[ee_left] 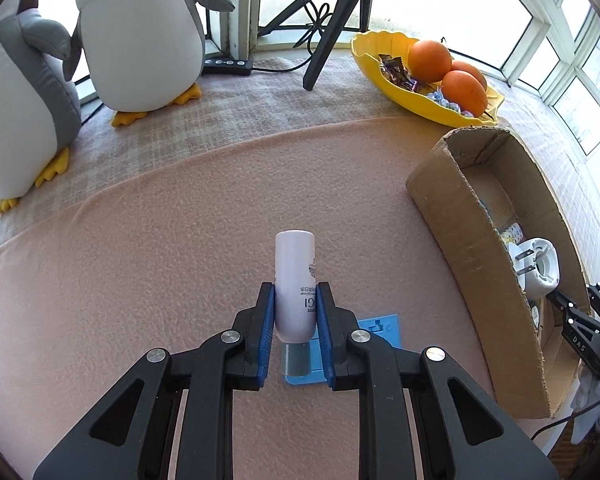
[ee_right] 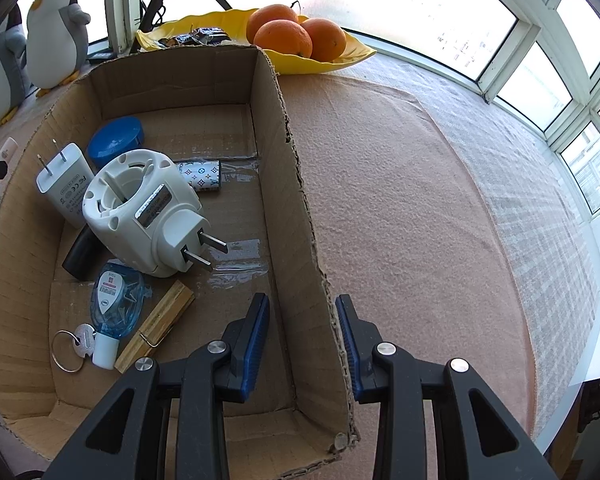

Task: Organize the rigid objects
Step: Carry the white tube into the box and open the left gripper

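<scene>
My left gripper [ee_left: 296,296] is shut on a pale lilac bottle [ee_left: 295,264]. The bottle stands upside down between the blue pads, its clear cap towards me, just above the pink cloth [ee_left: 160,260]. A flat blue card [ee_left: 380,330] lies on the cloth under the bottle. My right gripper [ee_right: 302,308] is open and straddles the right wall of the cardboard box [ee_right: 296,184]: one finger is inside, the other outside by the torn rim. In the box lie a white plug adapter [ee_right: 148,216], a white charger [ee_right: 64,184], a blue lid [ee_right: 116,136] and several small items.
The box [ee_left: 452,216] stands to the right of the bottle. A yellow dish [ee_left: 376,68] with oranges [ee_left: 430,60] sits behind it. Two plush penguins [ee_left: 140,36] stand at the back left, beside a tripod leg [ee_left: 328,40] and a power strip [ee_left: 228,65]. Windows run along the right.
</scene>
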